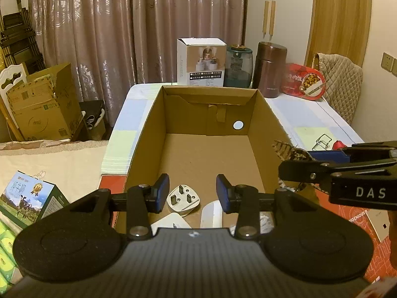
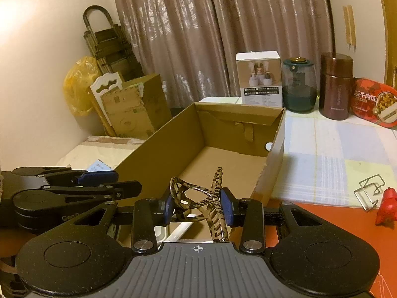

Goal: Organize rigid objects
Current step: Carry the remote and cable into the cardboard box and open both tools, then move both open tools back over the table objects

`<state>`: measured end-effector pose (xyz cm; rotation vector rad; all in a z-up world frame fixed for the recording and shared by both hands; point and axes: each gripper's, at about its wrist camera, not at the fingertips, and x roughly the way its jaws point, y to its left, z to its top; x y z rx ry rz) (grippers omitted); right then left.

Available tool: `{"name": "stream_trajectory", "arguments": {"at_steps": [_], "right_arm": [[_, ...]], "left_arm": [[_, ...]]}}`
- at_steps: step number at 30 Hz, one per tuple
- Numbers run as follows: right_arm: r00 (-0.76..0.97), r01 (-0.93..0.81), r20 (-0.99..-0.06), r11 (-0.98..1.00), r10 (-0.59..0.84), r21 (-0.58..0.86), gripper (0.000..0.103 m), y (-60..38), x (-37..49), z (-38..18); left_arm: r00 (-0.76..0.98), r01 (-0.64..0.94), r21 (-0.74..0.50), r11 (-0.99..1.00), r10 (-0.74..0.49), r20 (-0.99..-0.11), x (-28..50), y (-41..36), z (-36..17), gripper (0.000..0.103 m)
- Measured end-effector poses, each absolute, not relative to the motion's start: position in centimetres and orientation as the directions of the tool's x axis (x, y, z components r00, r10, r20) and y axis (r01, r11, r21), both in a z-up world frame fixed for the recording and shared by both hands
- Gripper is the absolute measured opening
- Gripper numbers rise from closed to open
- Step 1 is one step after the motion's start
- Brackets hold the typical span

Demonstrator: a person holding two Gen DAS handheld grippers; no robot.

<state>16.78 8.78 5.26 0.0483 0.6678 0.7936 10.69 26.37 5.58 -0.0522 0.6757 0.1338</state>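
An open cardboard box (image 1: 153, 121) (image 2: 173, 139) stands on the table. Inside at its near end lie a white plug adapter (image 1: 183, 200), a white mouse-like object (image 1: 211, 214) and a white charger (image 1: 171, 223). My left gripper (image 1: 193, 193) is open and empty, hovering over these white items. My right gripper (image 2: 198, 206) is shut on tortoiseshell glasses (image 2: 196, 198) and holds them over the box's near end; it shows at the right of the left wrist view (image 1: 347, 171), with the glasses (image 1: 287, 150) at the box's right wall.
A white product box (image 1: 201, 60), a teal jar (image 1: 238, 65), a brown flask (image 1: 270, 69) and a red food pack (image 1: 305, 82) stand behind the box. A wire clip (image 2: 369, 191) and a red figurine (image 2: 387, 207) lie on the table right of it. A green carton (image 1: 32, 196) is at left.
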Motion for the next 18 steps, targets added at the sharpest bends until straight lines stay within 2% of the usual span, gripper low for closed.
{"name": "stream_trajectory", "arguments": {"at_steps": [10,11,12,13,18], "right_arm": [[0.501,-0.637,-0.521,0.702,0.691,0.318,0.036,8.7,17.1,5.3],[0.507,-0.634,-0.514,0.704,0.692,0.32,0.041,8.5,17.2,5.4],[0.517,-0.63,-0.509,0.708,0.688,0.318,0.05,8.3,17.1,5.6],[0.526,-0.626,-0.501,0.712,0.687,0.318,0.053,8.0,17.0,5.8],[0.564,-0.607,-0.469,0.727,0.679,0.321,0.058,5.2,16.0,6.9]], "left_arm": [[0.772,-0.151,-0.008,0.988,0.113,-0.626,10.4,26.5,5.4,0.036],[0.773,-0.153,-0.009,0.988,0.114,-0.624,10.2,26.5,5.4,0.036],[0.775,-0.156,-0.009,0.988,0.117,-0.621,10.1,26.5,5.5,0.036],[0.777,-0.159,-0.01,0.987,0.119,-0.618,9.9,26.5,5.6,0.036],[0.797,-0.166,-0.026,0.986,0.118,-0.592,8.9,25.8,6.8,0.036]]}}
